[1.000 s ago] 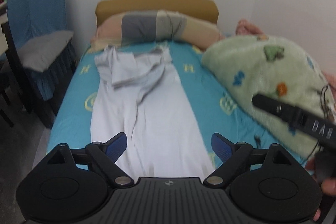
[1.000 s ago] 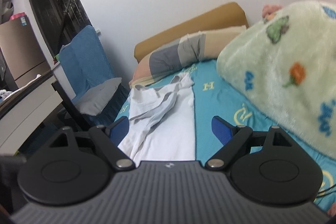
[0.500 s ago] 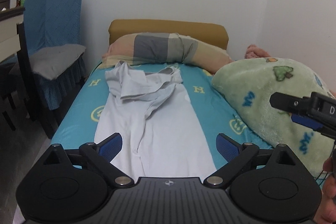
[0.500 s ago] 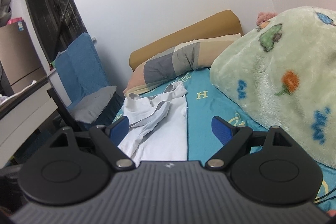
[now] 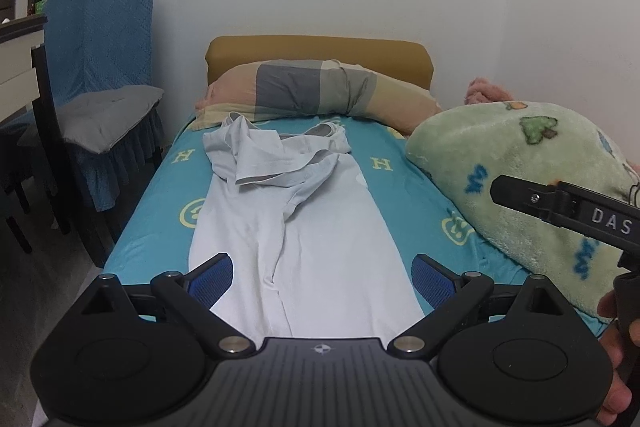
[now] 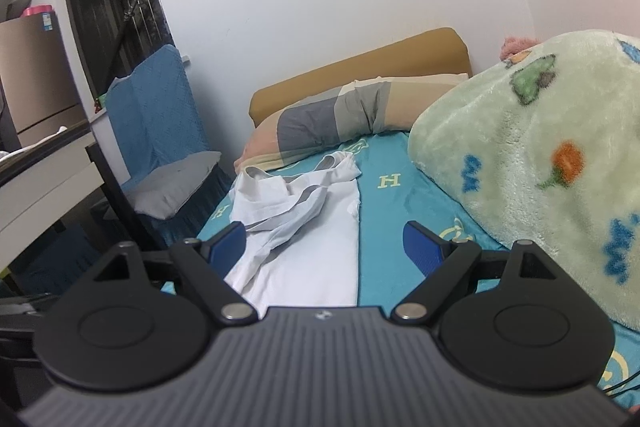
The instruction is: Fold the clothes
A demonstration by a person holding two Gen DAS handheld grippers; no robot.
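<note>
My left gripper (image 5: pixel 322 277) spread wide and holding nothing above the near end of the bed (image 5: pixel 160 195), my right gripper (image 6: pixel 326 245) equally wide and empty, pale grey shirt (image 5: pixel 304 227) lying lengthwise down the bed's middle, sleeves bunched just short of the striped pillow (image 5: pixel 316 93), green fleece blanket (image 5: pixel 532 163) heaped along the bed's right edge

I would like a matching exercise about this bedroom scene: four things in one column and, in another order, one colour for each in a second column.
Things:
1. shirt
2. bed sheet
3. headboard
4. chair cushion

Colours:
A. mustard brown
B. grey
C. turquoise with yellow marks
D. pale white

Pairs: 1-D, 2-C, 3-A, 4-B
</note>
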